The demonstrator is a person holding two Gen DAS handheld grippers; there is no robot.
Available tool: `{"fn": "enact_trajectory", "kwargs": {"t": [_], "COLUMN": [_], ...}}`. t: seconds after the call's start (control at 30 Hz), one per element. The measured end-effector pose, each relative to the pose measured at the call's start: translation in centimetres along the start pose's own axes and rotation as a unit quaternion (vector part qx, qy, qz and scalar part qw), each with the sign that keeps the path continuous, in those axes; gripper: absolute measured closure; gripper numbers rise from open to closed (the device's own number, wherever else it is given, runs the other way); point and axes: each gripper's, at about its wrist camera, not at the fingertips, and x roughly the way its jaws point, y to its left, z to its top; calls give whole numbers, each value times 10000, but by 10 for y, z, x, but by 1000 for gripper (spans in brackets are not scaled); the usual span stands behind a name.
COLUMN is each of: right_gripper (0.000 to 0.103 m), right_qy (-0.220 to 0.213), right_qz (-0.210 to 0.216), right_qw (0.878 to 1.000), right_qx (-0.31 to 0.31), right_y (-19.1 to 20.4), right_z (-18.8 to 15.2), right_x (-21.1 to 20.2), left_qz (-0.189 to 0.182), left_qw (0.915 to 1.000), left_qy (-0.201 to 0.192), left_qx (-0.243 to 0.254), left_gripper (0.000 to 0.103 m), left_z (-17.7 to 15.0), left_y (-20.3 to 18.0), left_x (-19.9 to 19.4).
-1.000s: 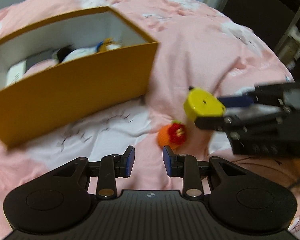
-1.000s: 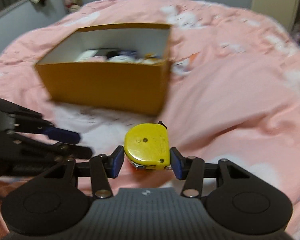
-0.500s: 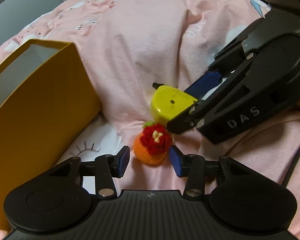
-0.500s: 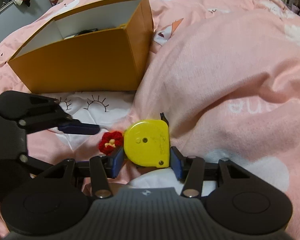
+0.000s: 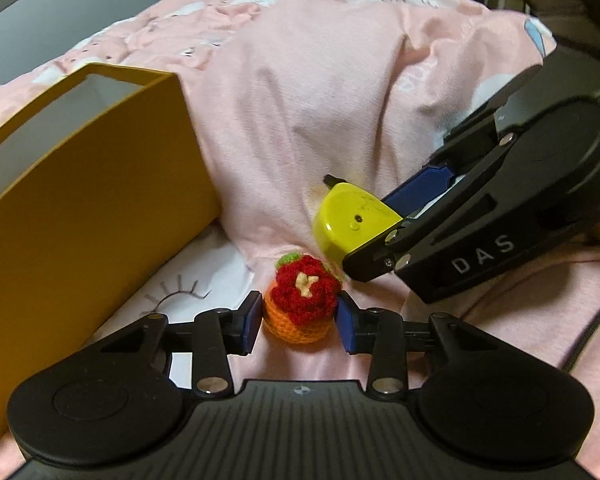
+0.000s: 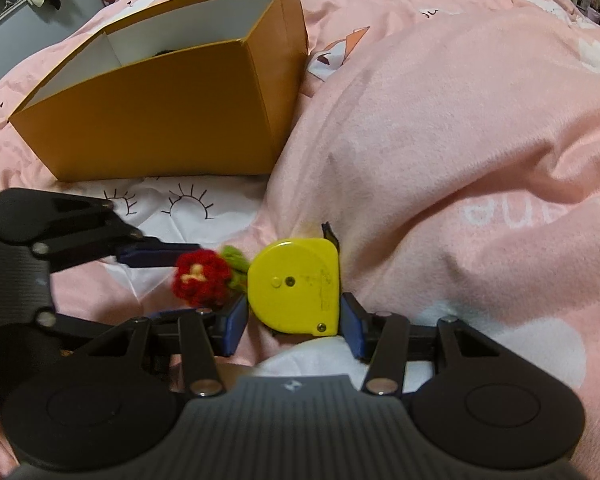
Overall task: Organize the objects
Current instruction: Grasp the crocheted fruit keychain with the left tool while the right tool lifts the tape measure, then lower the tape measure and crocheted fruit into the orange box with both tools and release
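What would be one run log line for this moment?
left tongs: around crochet flower pot | right tongs: gripping yellow tape measure | box: open, behind

The orange box (image 6: 152, 116) hides nearly all its contents behind its near wall; only a dark sliver (image 6: 165, 51) shows above it, unidentifiable. In the left wrist view the box (image 5: 80, 216) is cut off at the left edge. The crocheted flower (image 6: 204, 278) is blurred, its orange base hidden.

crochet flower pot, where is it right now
The crochet flower pot sits on the pink blanket between the left gripper fingers, just left of the yellow tape measure, right of the orange box.
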Motion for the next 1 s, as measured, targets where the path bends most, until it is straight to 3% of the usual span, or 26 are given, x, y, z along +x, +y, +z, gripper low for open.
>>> {"fn": "enact_trajectory", "kwargs": {"t": [0.23,0.4,0.6,0.8,1.0], "right_gripper": [52,52,52,52,52], "right_qy": [-239,-603,-1064,-1303,-1120], "right_qz": [-133,-108,-277,-263,-143], "right_qw": [9994,9970,9859,9712,9669], "right_qx": [-192,-472,-1258,-1977,-2289], "right_y": [14,32,58,81,90], "right_z": [3,18,54,107,167], "right_x": [-18,-46,-80,-92,-58], "left_qz": [112,266,133,-95,-130], "left_qw": [9976,9899,9772,9689,9622], "left_qy": [-454,-999,-1398,-1279,-983], "left_qx": [-511,-968,-1590,-2117,-2535], "left_gripper": [59,59,59,59,59], "left_z": [5,13,37,62,81], "left_y": [17,34,74,130,191], "left_x": [-41,-75,-113,-128,-109]}}
